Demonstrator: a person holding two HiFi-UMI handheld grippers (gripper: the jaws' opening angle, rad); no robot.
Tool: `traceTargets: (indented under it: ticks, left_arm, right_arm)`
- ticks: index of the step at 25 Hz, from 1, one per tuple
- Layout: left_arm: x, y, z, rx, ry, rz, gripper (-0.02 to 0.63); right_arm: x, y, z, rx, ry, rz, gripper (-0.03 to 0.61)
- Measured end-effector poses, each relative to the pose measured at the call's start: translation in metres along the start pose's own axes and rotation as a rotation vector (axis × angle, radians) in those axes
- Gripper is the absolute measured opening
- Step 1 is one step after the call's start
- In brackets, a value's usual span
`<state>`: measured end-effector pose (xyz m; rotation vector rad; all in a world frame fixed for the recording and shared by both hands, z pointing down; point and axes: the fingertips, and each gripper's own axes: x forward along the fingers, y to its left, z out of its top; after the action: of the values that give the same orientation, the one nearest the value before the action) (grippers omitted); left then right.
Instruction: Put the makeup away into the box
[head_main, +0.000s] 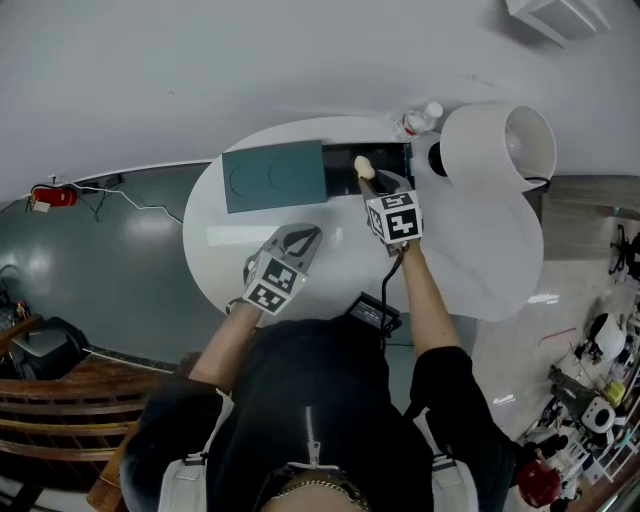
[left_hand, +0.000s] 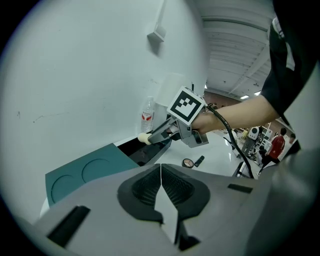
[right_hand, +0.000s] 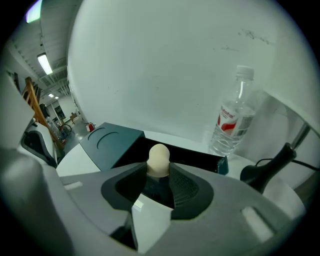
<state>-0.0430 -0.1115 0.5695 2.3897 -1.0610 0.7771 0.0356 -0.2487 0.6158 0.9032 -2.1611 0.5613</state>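
White round worktop (head_main: 330, 265) fills most of the head view, with a big white dome-shaped lamp (head_main: 495, 145) at its right edge. Next in size is the teal rectangular box (head_main: 273, 176). Its teal cover sits over the left part, so the dark open compartment (head_main: 338, 172) shows on the right. A clear plastic water bottle (head_main: 420, 118) with a red label stands just behind the box.

The right hand-held gripper (right_hand: 159, 175) is clamped on a beige egg-shaped makeup sponge (right_hand: 159, 159), whose rounded tip pokes out past the jaws. It hangs right over the open compartment, angled down into it. The left hand-held gripper (left_hand: 161, 185) has its jaws together with nothing between them, over bare worktop and apart from the box.

So imo this is the drop-off step. To do it well, I'd get the sponge down inside the walls before letting go, since a squishy round thing will probably bounce or roll if dropped from high up. I'd also stay off the cover's edge and the bottle. The left gripper view also shows a small round compact (left_hand: 187, 162) with a short dark tube (left_hand: 199, 160) just beside it, out on the worktop. Those are probably next.
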Motion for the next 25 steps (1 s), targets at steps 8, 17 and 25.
traceTargets:
  ticks: [8,17,25]
  left_arm:
    - [-0.007,0.017,-0.009,-0.029,0.009,0.027,0.014]
    - [-0.012,0.027,-0.018,-0.062,0.012,0.031,0.014]
    - [-0.011,0.030,-0.018,-0.071,0.012,0.034,0.014]
  right_arm:
    - [0.036,0.016,0.000,-0.054,0.086,0.037,0.140]
    - [0.061,0.025,-0.013,-0.087,0.199,0.052,0.140]
    - [0.068,0.031,-0.021,-0.112,0.240,0.071,0.194]
